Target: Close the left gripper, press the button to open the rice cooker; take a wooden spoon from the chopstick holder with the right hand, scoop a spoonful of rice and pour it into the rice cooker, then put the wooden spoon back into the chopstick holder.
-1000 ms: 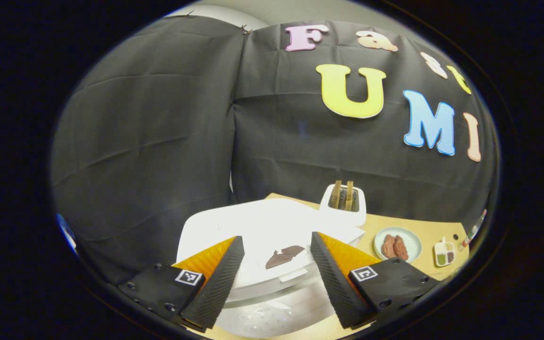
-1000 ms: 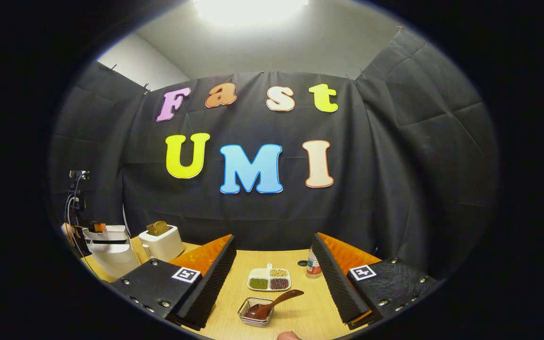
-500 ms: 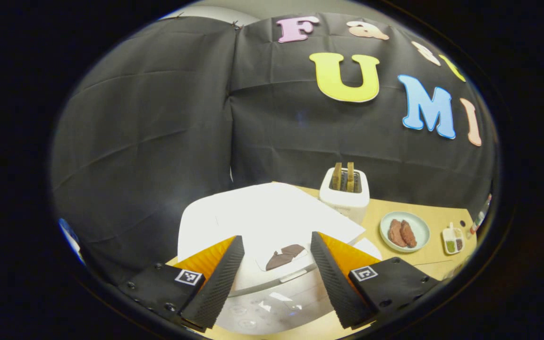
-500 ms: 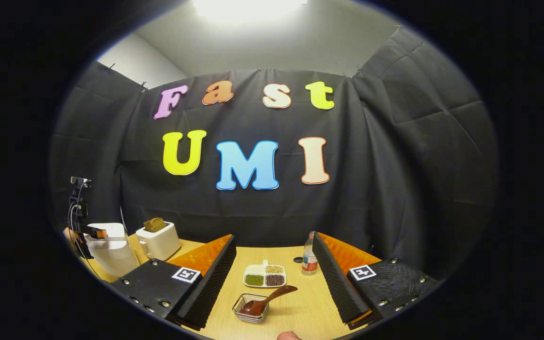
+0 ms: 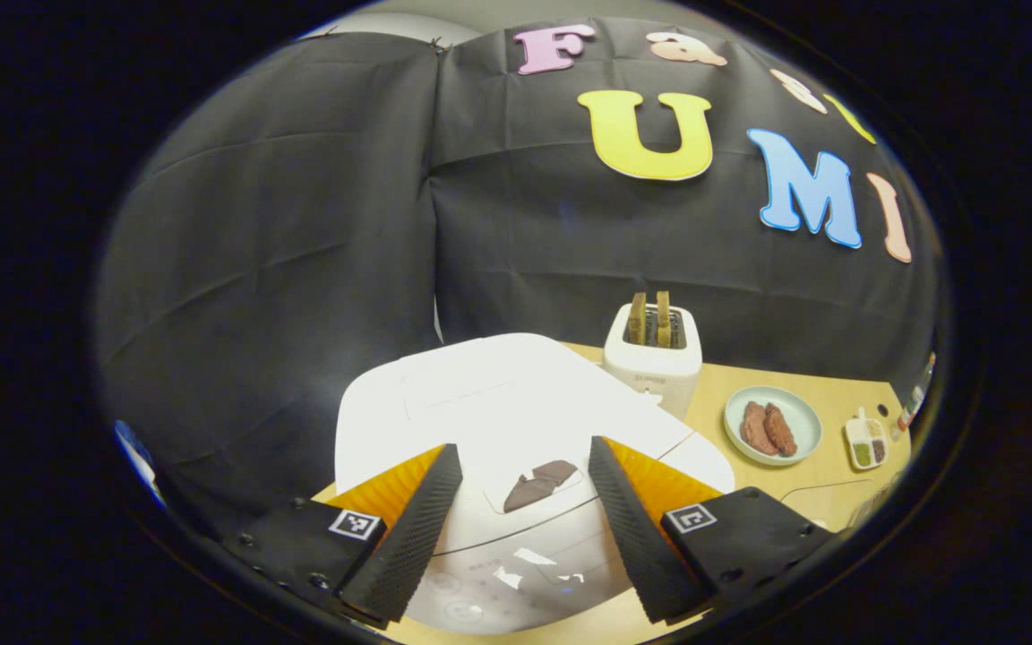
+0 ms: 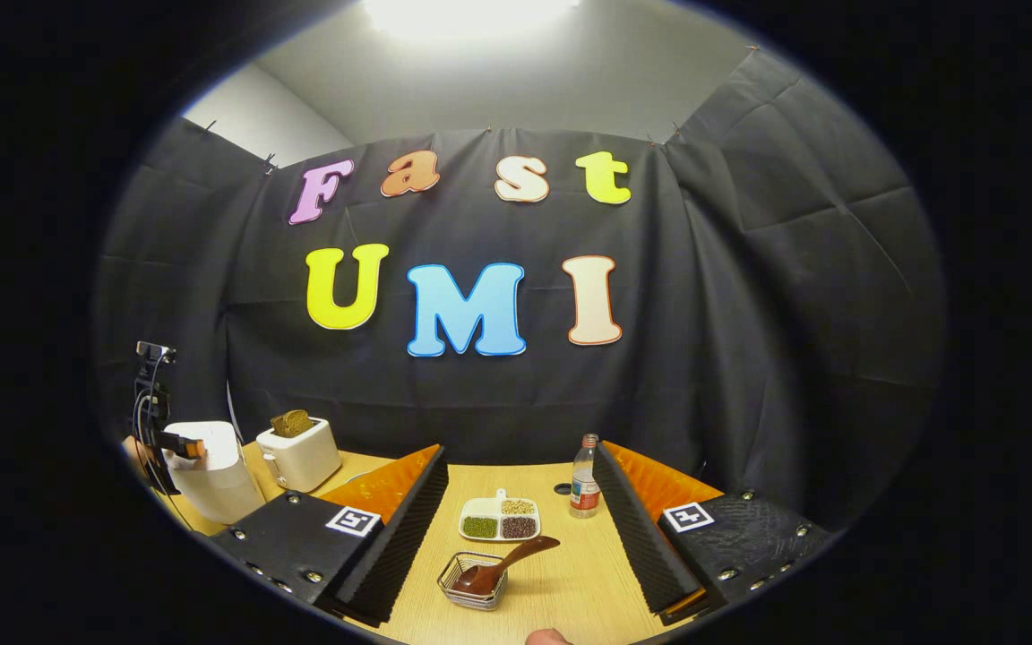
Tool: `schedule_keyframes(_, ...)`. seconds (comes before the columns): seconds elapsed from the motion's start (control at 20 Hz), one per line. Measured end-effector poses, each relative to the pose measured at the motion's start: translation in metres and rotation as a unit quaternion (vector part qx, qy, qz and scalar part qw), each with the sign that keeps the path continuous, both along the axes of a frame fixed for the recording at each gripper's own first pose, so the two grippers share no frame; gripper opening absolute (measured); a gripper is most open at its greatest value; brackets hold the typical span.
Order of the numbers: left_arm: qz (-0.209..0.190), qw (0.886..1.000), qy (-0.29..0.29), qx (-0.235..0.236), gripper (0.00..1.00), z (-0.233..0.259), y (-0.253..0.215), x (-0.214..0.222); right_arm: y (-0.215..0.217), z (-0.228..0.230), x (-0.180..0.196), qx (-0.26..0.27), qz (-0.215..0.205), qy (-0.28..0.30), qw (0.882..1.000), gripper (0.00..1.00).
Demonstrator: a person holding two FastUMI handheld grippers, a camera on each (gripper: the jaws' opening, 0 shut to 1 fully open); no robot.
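Both jaws apart; rice cooker (image 5: 516, 421) beneath left gripper (image 5: 525, 520).

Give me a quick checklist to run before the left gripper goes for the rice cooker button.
1. Left gripper shut for pressing: not ok, its jaws stand wide apart.
2. Left gripper lined up with the rice cooker: ok, the dark latch patch on the lid sits between the fingers.
3. Rice cooker lid down: ok, it looks closed.
4. Which spot is the open button: cannot tell; the front panel is glary.
5. Wooden spoon ready: ok, bowl end in the wire holder, handle leaning out.
6. Right gripper free: ok, open and holding nothing.
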State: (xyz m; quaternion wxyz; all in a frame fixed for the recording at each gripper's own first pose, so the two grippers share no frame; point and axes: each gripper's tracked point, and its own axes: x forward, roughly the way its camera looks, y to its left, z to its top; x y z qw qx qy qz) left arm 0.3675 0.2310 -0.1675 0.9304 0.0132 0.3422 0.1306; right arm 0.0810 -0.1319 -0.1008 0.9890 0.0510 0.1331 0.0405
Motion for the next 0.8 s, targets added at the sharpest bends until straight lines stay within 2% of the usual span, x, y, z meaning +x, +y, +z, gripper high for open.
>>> schedule_keyframes(0.2, 0.008, 1.0, -0.005, -0.004, 1.0, 0.0, 0.001, 0.001, 0.005, 0.001, -0.001, 0.007, 0.009, -0.002, 1.0, 0.99)
schedule_keyframes(0.4, -0.009, 0.999, -0.032, -0.013, 1.0, 0.016, -0.005, -0.001, 0.01, 0.014, 0.003, 0.014, 0.025, -0.019, 0.999, 0.99)
schedule_keyframes(0.6, -0.038, 0.993, -0.112, 0.005, 0.99, 0.086, -0.026, -0.006, 0.015, 0.018, 0.008, 0.03, 0.045, -0.027, 0.998, 0.99)
schedule_keyframes(0.65, -0.048, 0.99, -0.13, 0.005, 0.95, 0.106, -0.035, -0.011, 0.018, 0.019, 0.007, 0.036, 0.051, -0.027, 0.998, 0.99)
schedule_keyframes(0.7, -0.057, 0.987, -0.148, 0.004, 0.99, 0.128, -0.044, -0.019, 0.021, 0.021, 0.007, 0.042, 0.058, -0.029, 0.997, 0.99)
schedule_keyframes(0.75, -0.065, 0.983, -0.171, 0.004, 0.95, 0.15, -0.054, -0.026, 0.023, 0.025, 0.006, 0.046, 0.062, -0.031, 0.996, 0.99)
schedule_keyframes(0.8, -0.073, 0.98, -0.187, 0.001, 0.99, 0.167, -0.061, -0.034, 0.025, 0.028, 0.006, 0.048, 0.064, -0.034, 0.996, 0.99)
